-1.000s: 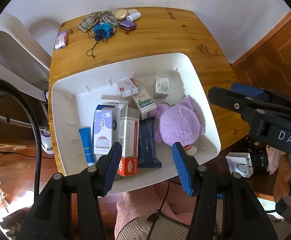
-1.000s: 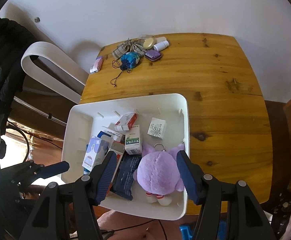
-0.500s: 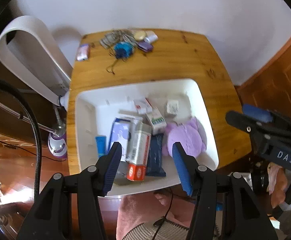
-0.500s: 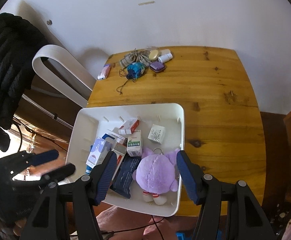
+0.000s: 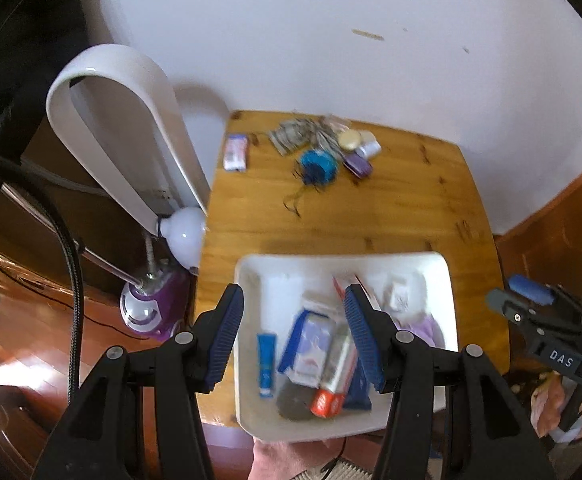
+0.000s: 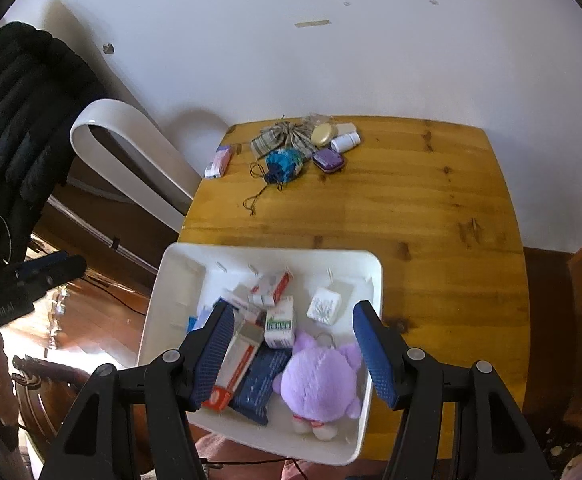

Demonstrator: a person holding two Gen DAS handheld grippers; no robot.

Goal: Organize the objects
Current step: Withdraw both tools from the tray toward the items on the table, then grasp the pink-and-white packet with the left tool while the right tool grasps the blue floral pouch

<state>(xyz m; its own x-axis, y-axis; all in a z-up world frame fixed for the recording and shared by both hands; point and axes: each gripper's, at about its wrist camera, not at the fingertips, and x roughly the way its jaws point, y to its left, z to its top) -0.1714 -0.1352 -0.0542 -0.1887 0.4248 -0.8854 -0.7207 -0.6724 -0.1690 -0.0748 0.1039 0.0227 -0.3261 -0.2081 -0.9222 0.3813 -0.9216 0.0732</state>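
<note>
Hovering above the white bin [image 6: 373,276] at the bench's [image 6: 431,208] near edge, the left gripper [image 5: 293,334] and right gripper [image 6: 293,350] have jaws released, grasping nothing. Boxes [image 6: 280,322] and a purple plush [image 6: 319,380] lie inside it; small items [image 6: 303,148] cluster at the far edge.

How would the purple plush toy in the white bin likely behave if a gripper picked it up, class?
The plush toy looks soft and stuffed, so it would probably squash between the pads rather than slip. It seems light for its bulk. Its small feet and metal ring would likely dangle when lifted from the bin.
</note>
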